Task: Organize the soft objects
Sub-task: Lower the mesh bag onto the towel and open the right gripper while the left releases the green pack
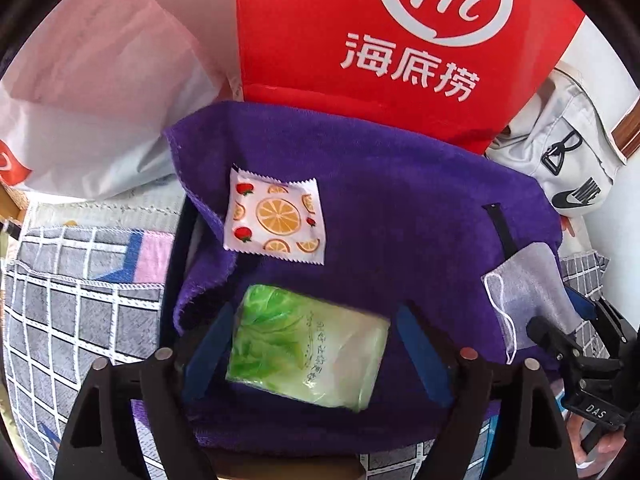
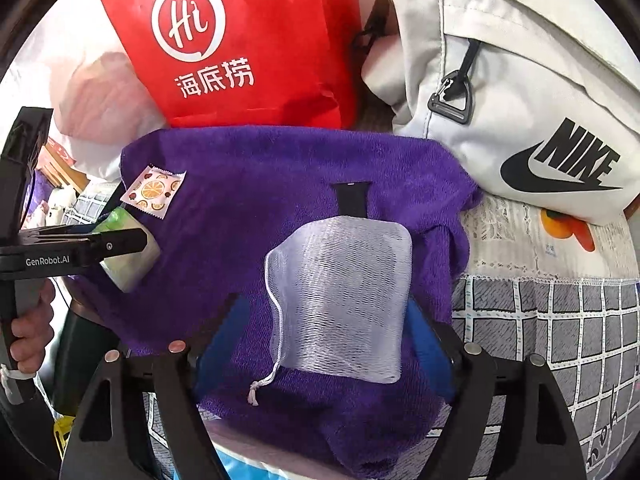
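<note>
A purple towel [image 1: 400, 220] [image 2: 240, 208] lies spread in the middle. On it rest a fruit-print sachet [image 1: 276, 216] [image 2: 154, 190], a green tissue pack [image 1: 308, 344] [image 2: 128, 264] and a white mesh drawstring pouch [image 2: 344, 292] [image 1: 528, 280]. My left gripper [image 1: 316, 308] is open astride the tissue pack, with gaps on both sides. My right gripper [image 2: 326, 302] is open around the mesh pouch; the pouch's right edge lies close to one finger, and nothing is pinched. A black strap [image 2: 352, 198] pokes out from behind the pouch.
A red paper bag [image 1: 360, 40] [image 2: 240, 40] stands behind the towel. A white Nike bag [image 2: 520, 100] is at the back right, a white plastic bag [image 1: 100, 100] at the back left. A grey checked cloth [image 1: 60, 320] [image 2: 560, 320] covers the surface on both sides.
</note>
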